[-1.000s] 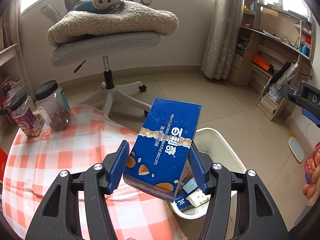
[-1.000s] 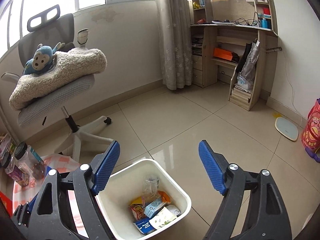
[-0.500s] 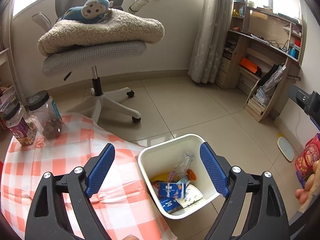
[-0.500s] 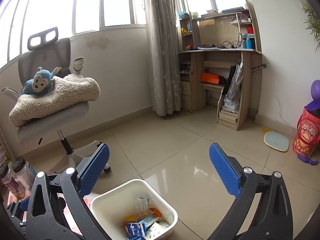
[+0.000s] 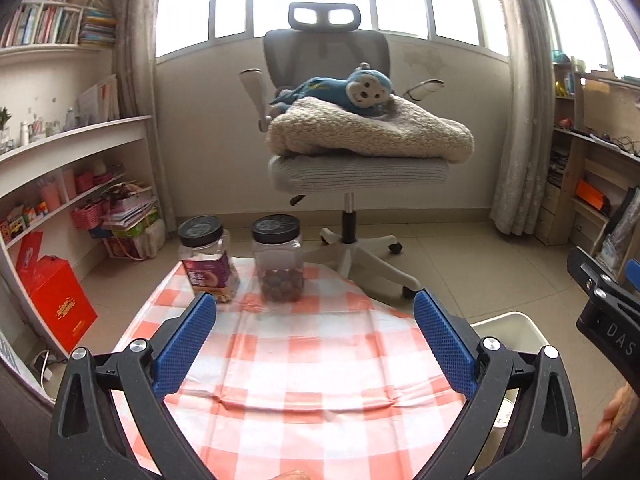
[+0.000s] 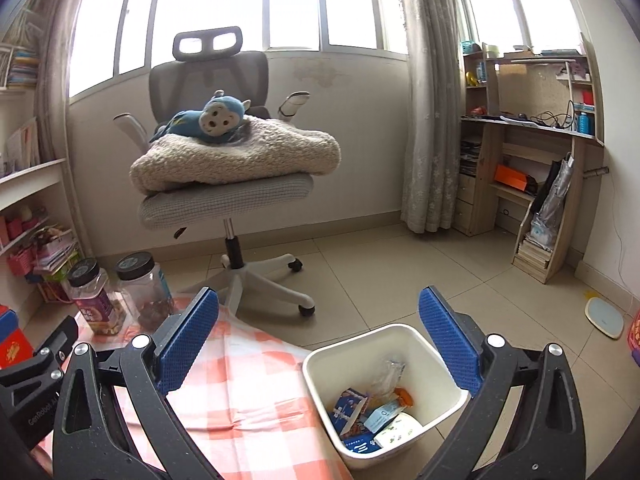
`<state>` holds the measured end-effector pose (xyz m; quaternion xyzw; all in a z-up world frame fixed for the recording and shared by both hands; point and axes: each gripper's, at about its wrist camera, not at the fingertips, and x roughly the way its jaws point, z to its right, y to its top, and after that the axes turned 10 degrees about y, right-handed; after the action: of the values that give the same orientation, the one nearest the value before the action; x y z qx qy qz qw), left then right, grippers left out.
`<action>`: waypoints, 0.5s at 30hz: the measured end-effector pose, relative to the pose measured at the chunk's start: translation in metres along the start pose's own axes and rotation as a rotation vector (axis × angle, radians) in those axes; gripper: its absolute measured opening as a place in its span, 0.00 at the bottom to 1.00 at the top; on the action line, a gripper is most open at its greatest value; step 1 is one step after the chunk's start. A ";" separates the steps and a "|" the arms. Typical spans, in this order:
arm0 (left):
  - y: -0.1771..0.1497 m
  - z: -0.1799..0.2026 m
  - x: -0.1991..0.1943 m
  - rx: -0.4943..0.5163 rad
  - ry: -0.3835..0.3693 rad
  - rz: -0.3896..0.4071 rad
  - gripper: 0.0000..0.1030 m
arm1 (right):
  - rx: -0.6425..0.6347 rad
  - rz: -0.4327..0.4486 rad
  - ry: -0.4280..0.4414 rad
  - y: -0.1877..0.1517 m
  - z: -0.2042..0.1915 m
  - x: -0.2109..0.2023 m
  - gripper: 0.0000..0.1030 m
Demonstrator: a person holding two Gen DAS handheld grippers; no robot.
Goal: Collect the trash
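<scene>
The white rectangular plastic trash bin (image 6: 436, 364) stands on the tiled floor just beside the right edge of the table, which is covered by an orange-and-white checked cloth (image 5: 304, 364). Inside the bin lie a blue biscuit box (image 6: 347, 407), a crumpled clear wrapper (image 6: 387, 372) and several small packets. The left gripper (image 5: 314, 348) hangs over the cloth with its blue-padded jaws spread wide and nothing between them. The right gripper (image 6: 318, 344) is equally wide and empty, and the bin sits below and between its fingers.

On the cloth, no loose wrapper or box shows. Only two clear plastic jars with black lids stand at the edge farthest from the bin: one with a purple label (image 5: 208, 264), one holding dark round snacks (image 5: 280, 264). They are upright and look like kept food, not trash.

By my judgement, collecting is near done. Any further piece would lie left of the bin, nearer the left gripper; the right one is already placed for dropping.
</scene>
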<state>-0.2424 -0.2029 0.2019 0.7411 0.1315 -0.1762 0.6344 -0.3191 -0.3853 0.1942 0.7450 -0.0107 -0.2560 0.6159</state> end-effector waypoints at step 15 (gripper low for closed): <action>-0.013 -0.080 0.010 -0.055 0.126 -0.004 0.93 | -0.074 -0.061 0.145 -0.021 -0.078 0.026 0.93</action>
<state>-0.2317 -0.1222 0.1965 0.7326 0.1775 -0.1267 0.6448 -0.2723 -0.3174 0.1741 0.7381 0.0659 -0.2203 0.6343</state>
